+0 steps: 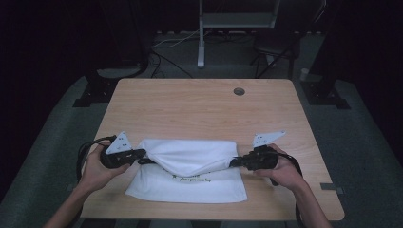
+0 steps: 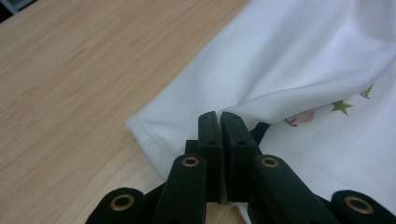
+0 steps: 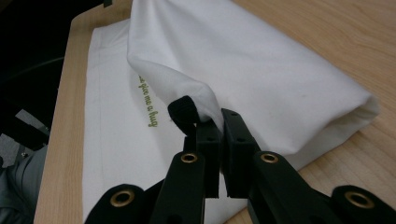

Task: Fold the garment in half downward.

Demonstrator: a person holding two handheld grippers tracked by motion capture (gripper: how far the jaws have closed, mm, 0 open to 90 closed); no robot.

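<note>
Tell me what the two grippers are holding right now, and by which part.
Both hold the white cloth bag. The left gripper pinches its folded-over edge at one end, and the right gripper pinches the same fold at the other end, beside a black strap.

On the white cloth bag (image 3: 261,79), small green script running up the left-centre of the right gripper view reads roughly "give me a hug", while its lettering stays too small to read elsewhere.

free: far table (image 1: 199,102) half | obstacle: white cloth (image 1: 190,161) near edge
</note>
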